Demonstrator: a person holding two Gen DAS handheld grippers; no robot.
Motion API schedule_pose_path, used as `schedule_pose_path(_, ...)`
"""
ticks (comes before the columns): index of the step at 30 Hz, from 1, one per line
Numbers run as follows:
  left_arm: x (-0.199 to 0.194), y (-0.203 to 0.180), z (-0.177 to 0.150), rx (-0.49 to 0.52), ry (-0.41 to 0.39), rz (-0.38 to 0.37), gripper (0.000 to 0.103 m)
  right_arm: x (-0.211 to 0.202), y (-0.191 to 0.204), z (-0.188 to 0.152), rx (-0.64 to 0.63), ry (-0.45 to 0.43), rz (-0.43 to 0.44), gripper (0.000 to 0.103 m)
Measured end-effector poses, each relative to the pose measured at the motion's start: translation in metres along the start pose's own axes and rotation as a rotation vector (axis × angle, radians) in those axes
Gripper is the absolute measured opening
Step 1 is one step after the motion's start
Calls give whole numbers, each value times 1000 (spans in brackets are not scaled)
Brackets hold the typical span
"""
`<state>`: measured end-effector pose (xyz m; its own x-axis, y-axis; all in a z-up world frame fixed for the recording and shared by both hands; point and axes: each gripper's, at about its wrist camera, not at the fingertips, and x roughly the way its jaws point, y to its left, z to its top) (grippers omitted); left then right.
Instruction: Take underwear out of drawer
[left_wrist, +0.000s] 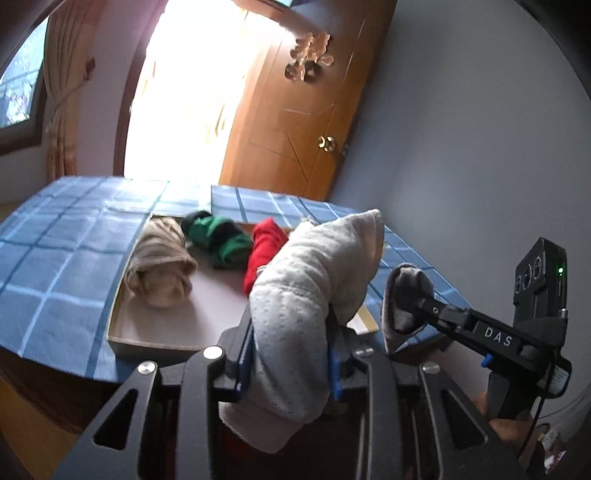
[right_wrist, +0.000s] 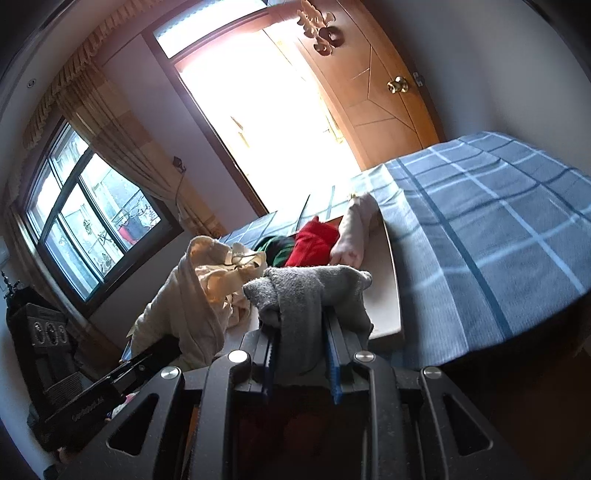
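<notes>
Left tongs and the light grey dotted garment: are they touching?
Touching. In the left wrist view the left tongs are closed on the light grey dotted garment, with cloth pinched between both blue-edged pads.

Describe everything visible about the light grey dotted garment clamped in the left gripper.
The light grey dotted knit garment is soft, thick-looking fabric with rows of tiny dots, folded or rolled into a bulky bundle. The left gripper has its jaws shut on its lower part; the upper end arches up and droops to the right. It is held above the near edge of the shallow open drawer, hiding part of the red rolled garment behind it. The right wrist view shows a paler, cream inner side with crumpled folds.
</notes>
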<state>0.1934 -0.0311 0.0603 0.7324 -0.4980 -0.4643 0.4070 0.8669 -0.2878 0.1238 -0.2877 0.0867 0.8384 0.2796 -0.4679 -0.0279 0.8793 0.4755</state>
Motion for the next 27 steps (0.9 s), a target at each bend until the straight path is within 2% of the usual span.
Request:
schedule_pose_path(9, 26, -2, 13, -16, -25, 64, 31, 16, 6, 21, -20, -33, -20, 26)
schedule_pose_path(15, 44, -5, 20, -24, -45, 153, 31, 32, 6, 35, -41, -44, -65, 26)
schedule_pose_path(27, 90, 0, 15, -61, -13, 281, 31, 81, -6, 46, -56, 12, -151, 26)
